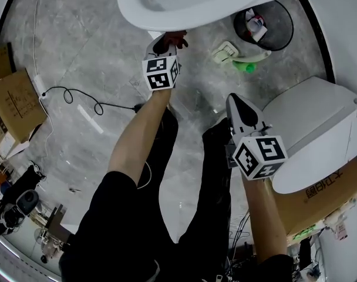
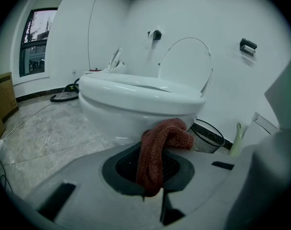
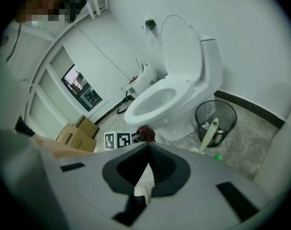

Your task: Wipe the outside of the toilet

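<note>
Left gripper (image 1: 165, 42) fingers pinch the red cloth (image 2: 161, 150) at the toilet bowl (image 2: 136, 104); we judge wiping barely begun. Right gripper (image 1: 236, 101) fingers together, empty.

Toilet bowl (image 1: 225, 10) partly beyond head view's top edge; bin (image 1: 282, 17) contents too small

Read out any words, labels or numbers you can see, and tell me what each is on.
None can be read for certain.
Cardboard box at lower right: large dark characters, upside down, too blurred.
Cardboard box at left: print too small.
Marker cubes: square patterns only, no words.
</note>
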Available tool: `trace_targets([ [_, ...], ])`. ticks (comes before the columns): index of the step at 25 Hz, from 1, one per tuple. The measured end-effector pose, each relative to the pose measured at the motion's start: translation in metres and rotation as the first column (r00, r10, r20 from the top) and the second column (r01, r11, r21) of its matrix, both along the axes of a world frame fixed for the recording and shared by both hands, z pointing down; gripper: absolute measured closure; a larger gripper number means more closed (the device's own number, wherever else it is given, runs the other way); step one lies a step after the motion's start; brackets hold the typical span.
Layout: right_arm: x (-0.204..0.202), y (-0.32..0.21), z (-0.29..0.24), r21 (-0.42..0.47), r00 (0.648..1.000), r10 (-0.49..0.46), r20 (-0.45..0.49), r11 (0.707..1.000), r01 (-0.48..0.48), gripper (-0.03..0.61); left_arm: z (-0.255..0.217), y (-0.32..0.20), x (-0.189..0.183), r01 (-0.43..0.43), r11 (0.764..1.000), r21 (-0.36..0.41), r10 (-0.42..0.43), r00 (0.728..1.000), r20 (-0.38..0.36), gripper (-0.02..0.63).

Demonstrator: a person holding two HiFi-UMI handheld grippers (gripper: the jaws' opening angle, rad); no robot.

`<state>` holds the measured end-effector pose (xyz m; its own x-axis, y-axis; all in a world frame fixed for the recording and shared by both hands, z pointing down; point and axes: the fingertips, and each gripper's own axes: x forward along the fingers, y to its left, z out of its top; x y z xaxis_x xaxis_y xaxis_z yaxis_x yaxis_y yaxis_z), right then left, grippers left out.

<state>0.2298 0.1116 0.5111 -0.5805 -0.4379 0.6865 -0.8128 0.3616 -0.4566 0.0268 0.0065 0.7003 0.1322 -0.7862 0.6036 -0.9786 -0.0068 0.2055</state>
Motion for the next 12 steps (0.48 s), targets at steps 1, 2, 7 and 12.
trace_targets([
  [1, -0.006, 0.000, -0.002, 0.001, 1.000, -0.003, 0.000, 1.000, 0.003, 0.575, 0.000, 0.003, -0.010, 0.011, 1.000, -0.006, -0.011, 1.000, -0.001, 0.575],
  [2, -0.013, 0.000, -0.004, 0.002, 1.000, -0.006, 0.000, 1.000, 0.006, 0.575, 0.000, 0.005, -0.021, 0.025, 1.000, -0.013, -0.025, 1.000, -0.002, 0.575],
  [7, -0.044, 0.000, -0.010, 0.009, 1.000, -0.025, -0.011, 1.000, 0.025, 0.575, -0.004, 0.009, -0.076, 0.049, 0.999, -0.025, -0.048, 0.998, 0.030, 0.575],
  [12, -0.079, -0.001, -0.022, 0.013, 0.999, -0.028, -0.023, 1.000, 0.028, 0.575, -0.016, -0.003, -0.126, 0.036, 0.999, -0.027, -0.035, 0.999, 0.038, 0.575],
])
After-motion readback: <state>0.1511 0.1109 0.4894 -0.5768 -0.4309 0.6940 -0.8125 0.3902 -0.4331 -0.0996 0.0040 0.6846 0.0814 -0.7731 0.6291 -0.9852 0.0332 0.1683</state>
